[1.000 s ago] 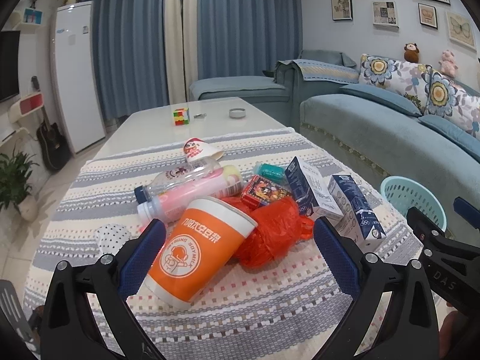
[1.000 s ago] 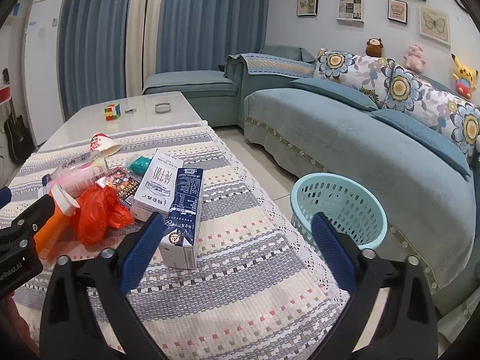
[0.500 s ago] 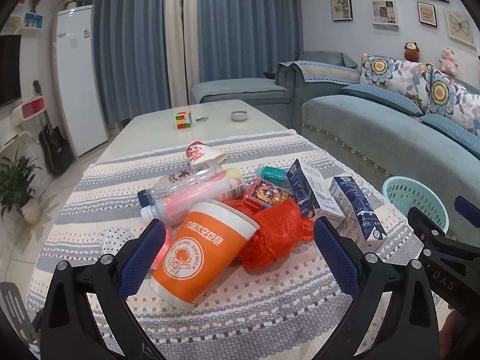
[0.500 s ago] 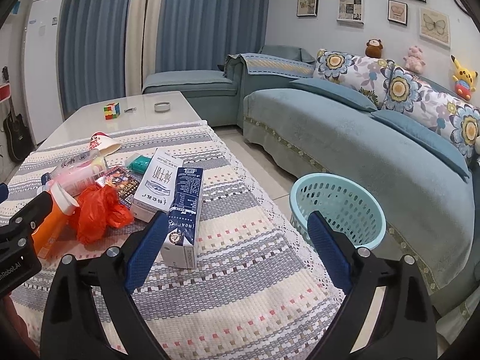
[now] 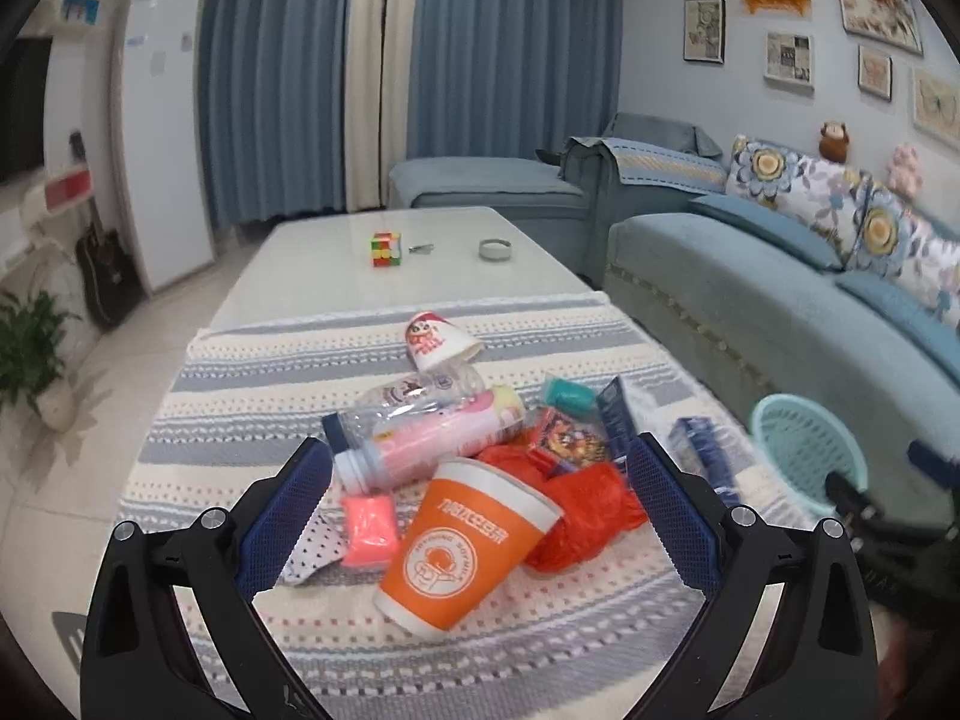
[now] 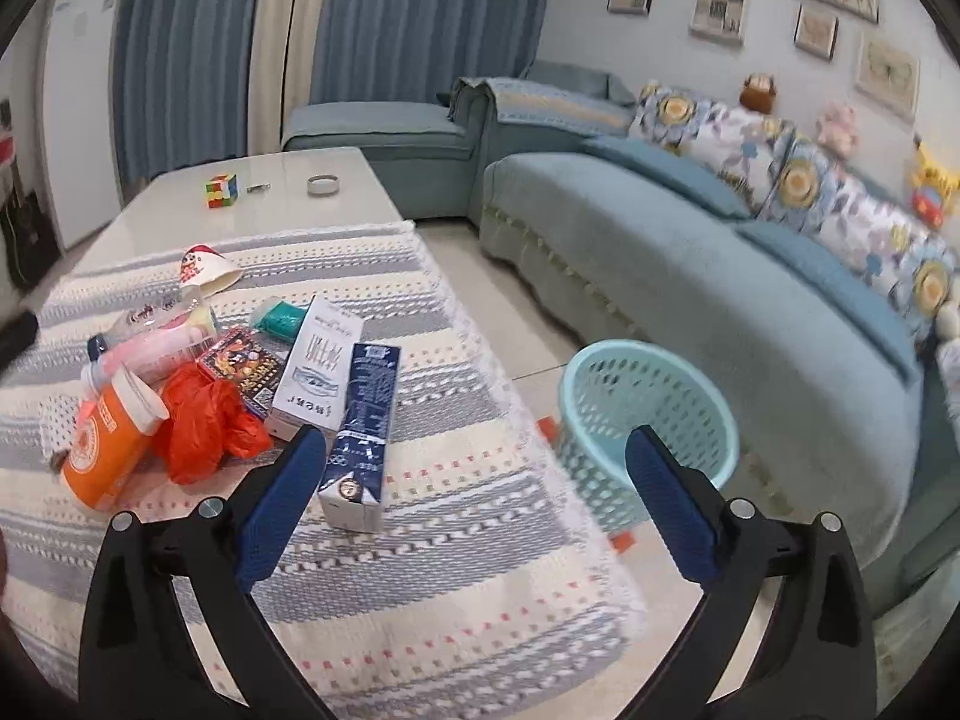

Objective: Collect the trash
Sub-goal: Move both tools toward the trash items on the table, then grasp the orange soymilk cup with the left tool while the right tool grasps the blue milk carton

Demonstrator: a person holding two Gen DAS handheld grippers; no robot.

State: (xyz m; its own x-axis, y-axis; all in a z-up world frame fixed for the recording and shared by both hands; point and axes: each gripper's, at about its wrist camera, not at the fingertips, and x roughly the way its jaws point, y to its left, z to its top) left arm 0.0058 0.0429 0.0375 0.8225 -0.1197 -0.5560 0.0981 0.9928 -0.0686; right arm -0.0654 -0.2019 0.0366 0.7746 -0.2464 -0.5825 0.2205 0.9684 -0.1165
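Observation:
A heap of trash lies on the striped tablecloth [image 5: 252,384]: an orange paper cup [image 5: 462,546] on its side, a red plastic bag [image 5: 582,510], a pink bottle [image 5: 432,450], a clear bottle [image 5: 414,396], a small paper cup [image 5: 435,339], a pink wrapper [image 5: 367,531] and two milk cartons [image 6: 360,432] [image 6: 315,369]. A light blue basket [image 6: 648,420] stands on the floor to the right of the table. My left gripper [image 5: 477,516] is open and empty, just before the orange cup. My right gripper [image 6: 474,501] is open and empty, between the dark blue carton and the basket.
A Rubik's cube [image 5: 385,249] and a small round dish [image 5: 495,251] sit on the bare far half of the table. A blue sofa [image 6: 690,276] runs along the right. A white fridge [image 5: 162,138], a guitar and a plant stand at the left.
Both grippers have risen and pulled back a little, so the trash heap looks lower and farther. The pink wrapper has come into sight. Nothing was grasped.

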